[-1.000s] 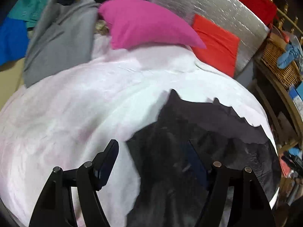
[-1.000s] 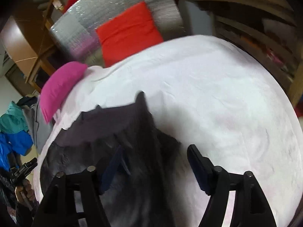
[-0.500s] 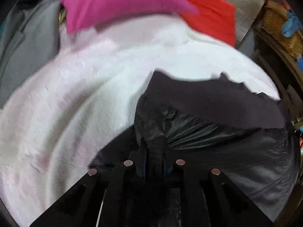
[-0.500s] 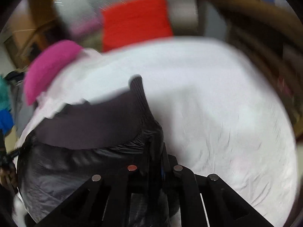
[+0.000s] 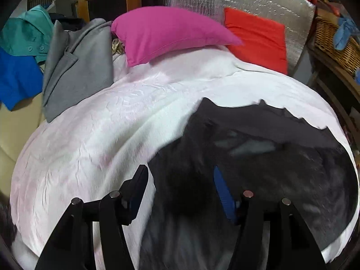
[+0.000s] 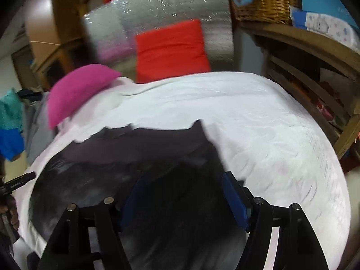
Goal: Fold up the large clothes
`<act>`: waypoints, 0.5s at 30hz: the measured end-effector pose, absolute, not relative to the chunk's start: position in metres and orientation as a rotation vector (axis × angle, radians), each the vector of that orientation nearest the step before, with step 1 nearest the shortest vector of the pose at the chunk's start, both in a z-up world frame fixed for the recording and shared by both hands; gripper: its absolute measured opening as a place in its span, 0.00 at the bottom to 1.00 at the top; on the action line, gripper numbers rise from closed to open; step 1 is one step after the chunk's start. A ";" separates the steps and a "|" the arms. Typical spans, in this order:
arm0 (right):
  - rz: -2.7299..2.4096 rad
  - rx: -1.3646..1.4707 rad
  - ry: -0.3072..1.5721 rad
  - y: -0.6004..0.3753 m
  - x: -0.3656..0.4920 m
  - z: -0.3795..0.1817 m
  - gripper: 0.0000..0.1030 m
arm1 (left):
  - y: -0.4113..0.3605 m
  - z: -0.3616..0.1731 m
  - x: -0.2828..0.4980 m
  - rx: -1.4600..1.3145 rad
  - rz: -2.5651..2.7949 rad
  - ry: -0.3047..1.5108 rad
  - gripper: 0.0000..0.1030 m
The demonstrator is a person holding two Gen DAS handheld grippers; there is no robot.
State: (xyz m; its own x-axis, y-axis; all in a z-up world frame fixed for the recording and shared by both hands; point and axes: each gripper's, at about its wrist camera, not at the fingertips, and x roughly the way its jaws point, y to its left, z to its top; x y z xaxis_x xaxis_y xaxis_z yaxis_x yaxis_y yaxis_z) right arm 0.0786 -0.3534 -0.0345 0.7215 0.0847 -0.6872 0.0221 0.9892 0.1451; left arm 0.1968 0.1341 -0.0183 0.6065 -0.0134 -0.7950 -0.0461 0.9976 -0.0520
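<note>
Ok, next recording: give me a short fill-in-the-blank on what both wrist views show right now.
1. The left gripper and the right gripper both have their jaws ____.
2. The dark garment lies on a ____ bedsheet.
3. The pillow left of the red cushion is ____.
4. The basket is made of ____.

Missing words: open; white; pink; wicker

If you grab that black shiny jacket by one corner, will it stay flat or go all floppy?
Probably floppy: the jacket lies creased and limp on the white bed cover, so it would likely sag from one corner. Its shiny surface suggests thin, slick fabric that might slip from the fingers. It looks light for its size.
</note>
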 end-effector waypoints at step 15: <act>0.041 0.156 0.836 -0.314 0.050 -0.079 0.83 | 0.096 -0.034 0.136 -0.052 -0.039 0.953 0.61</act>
State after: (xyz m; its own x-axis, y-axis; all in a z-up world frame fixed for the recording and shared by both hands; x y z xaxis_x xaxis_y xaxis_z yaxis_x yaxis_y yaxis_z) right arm 0.0499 -0.3143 -0.0793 0.6703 0.0979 -0.7356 0.0251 0.9877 0.1544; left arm 0.1361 0.0961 -0.0343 0.5790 -0.0568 -0.8133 0.0106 0.9980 -0.0622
